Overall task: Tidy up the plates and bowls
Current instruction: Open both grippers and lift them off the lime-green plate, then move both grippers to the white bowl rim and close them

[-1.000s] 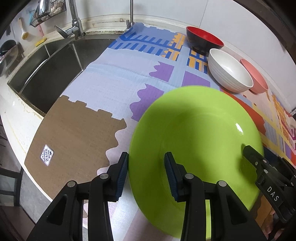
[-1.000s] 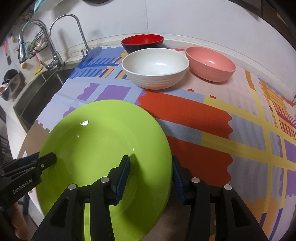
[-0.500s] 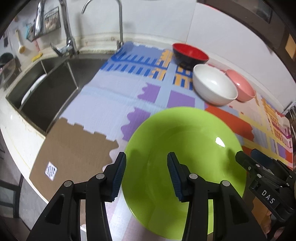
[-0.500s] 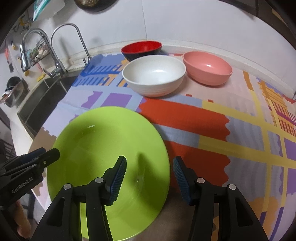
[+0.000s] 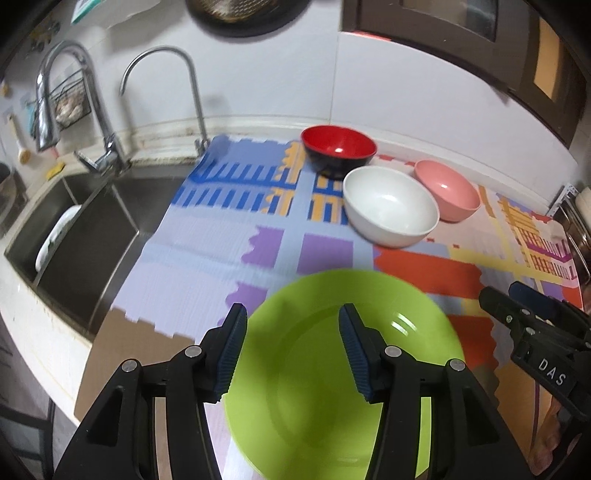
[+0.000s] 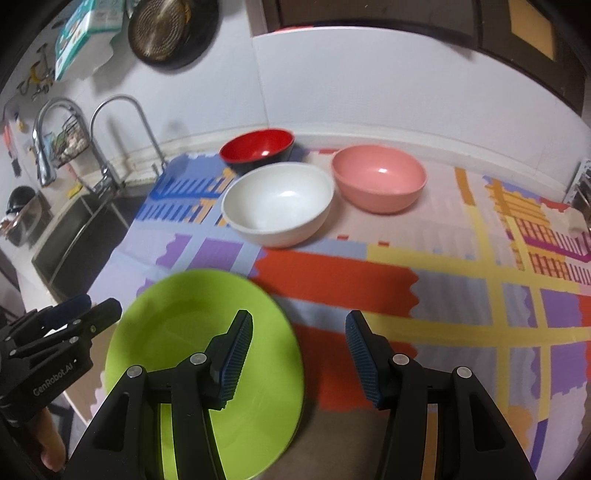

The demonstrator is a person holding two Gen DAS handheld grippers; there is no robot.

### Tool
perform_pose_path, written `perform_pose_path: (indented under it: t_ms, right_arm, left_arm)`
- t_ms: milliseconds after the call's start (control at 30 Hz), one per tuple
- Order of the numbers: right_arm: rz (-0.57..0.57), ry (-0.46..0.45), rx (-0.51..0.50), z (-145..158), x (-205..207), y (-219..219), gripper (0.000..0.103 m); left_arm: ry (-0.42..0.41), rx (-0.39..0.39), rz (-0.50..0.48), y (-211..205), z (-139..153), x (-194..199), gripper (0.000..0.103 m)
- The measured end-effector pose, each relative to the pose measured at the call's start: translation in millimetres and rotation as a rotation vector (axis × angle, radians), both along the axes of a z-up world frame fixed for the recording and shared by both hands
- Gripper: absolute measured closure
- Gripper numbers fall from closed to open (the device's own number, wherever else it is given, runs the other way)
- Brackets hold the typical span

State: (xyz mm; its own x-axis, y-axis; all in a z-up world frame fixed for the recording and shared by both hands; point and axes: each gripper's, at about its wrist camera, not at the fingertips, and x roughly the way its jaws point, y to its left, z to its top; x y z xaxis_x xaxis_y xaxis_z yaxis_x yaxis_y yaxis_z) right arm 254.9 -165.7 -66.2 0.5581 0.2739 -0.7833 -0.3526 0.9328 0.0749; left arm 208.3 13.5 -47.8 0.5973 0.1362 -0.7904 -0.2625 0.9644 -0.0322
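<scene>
Your left gripper (image 5: 291, 347) is hanging with its blue-padded fingers (image 5: 232, 350) spread wide, gripping nothing, above the round lime-green plate (image 5: 332, 376); your right gripper (image 6: 299, 354) is gaping just as wide and empty over that plate's right edge (image 6: 177, 332); the plate is lying flat near the front edge of the bright patchwork foam mat (image 6: 461, 295) that is covering the counter. Farther back three bowls are sitting close together: a plain white bowl (image 6: 277, 203) in front, a pale pink bowl (image 6: 378, 179) to its right, and a black bowl with a red inside (image 6: 256, 149) behind it by the wall. To your left a steel sink (image 5: 85, 236) is lying sunk in the counter, with two curved chrome taps (image 5: 162, 88) rising behind it; a white tiled wall (image 6: 369, 96) is backing the counter; a dark round pan (image 6: 168, 31) is hanging on it.
</scene>
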Motion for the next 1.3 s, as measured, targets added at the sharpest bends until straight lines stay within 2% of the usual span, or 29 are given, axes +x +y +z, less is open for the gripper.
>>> perform_pose_path:
  t_ms: [300,567,900,1167,1300]
  right_arm:
    - [-0.041,-0.063,0.01,20.9,18.8,-1.3,0.049]
    - [-0.065,-0.089,0.025,27.0,44.8,5.7,0.049]
    - [-0.074,-0.041,0.034,9.6,85.6,18.2,0.049]
    - [-0.088,0.022,0.027,-13.2,115.4,21.6,0.05]
    - [-0.088,0.052,0.026,-24.1,127.3,22.4,0.054]
  left_arm:
    - [-0.034,0.031,-0.068,-1.8,16.9,34.3,0.052]
    - [-0.027,0.038,-0.124,3.6,17.2,76.7,0.052]
    - [-0.003,0.021,-0.179,9.0,2.3,124.0,0.052]
    - [0.062,-0.017,-0.222,8.4,-27.7,162.4,0.052]
    - [0.089,-0.022,-0.231,7.0,-38.7,174.8,0.052]
